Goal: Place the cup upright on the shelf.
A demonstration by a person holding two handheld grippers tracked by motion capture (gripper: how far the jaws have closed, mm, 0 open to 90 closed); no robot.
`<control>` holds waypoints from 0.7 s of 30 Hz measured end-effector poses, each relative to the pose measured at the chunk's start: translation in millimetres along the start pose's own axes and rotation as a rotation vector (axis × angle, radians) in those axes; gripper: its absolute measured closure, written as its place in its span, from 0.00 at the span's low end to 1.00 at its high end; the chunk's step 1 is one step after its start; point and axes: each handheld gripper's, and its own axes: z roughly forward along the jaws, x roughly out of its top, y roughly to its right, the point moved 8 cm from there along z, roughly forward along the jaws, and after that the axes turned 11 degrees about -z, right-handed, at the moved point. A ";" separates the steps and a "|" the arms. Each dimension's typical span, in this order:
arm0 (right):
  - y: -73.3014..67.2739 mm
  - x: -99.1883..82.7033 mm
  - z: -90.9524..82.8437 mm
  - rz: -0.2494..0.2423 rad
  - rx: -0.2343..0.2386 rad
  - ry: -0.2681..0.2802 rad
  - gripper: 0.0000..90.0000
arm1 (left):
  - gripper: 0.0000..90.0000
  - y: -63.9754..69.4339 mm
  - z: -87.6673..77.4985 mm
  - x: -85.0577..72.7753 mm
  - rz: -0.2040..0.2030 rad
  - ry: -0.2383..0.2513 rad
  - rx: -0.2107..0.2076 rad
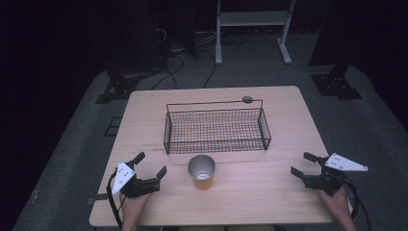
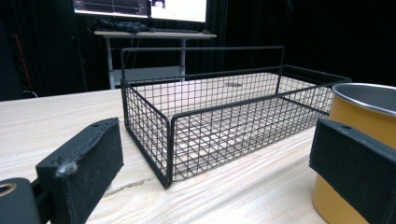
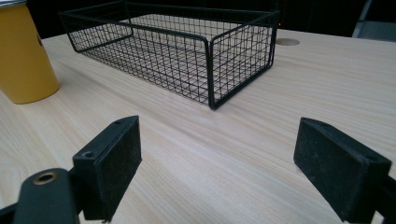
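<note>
- Left gripper (image 1: pixel 151 165): jaws spread wide, nothing between them, held low over the wooden table (image 1: pixel 269 187) near its front edge.
- Yellow metal cup (image 1: pixel 201 172): upright, just beside this gripper's right jaw, not touching as far as the high view shows. In the left gripper view it (image 2: pixel 359 154) sits partly behind that jaw.
- Handling, as judged: thin steel rim, open top, apparently empty, so light and stiff. Smooth coated wall is likely slippery; a side pinch at mid-height across the body seems safest. A grip near the rim could tip it.
- Wire mesh basket (image 1: pixel 216 128): ahead of the gripper, beyond the cup, empty, standing apart from it.
- Right gripper (image 1: pixel 303 164): jaws also wide and empty, well apart from the cup, off to its right.
</note>
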 end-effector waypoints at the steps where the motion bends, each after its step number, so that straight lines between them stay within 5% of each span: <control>1: -0.1 0.0 0.0 0.000 -0.001 0.000 0.16 | 0.02 1.6 0.6 -1.1 0.012 -0.009 0.001; 21: 0.0 -0.4 1.0 0.000 -0.014 -0.010 0.16 | 0.02 21.1 7.9 1.7 0.048 -0.043 -0.074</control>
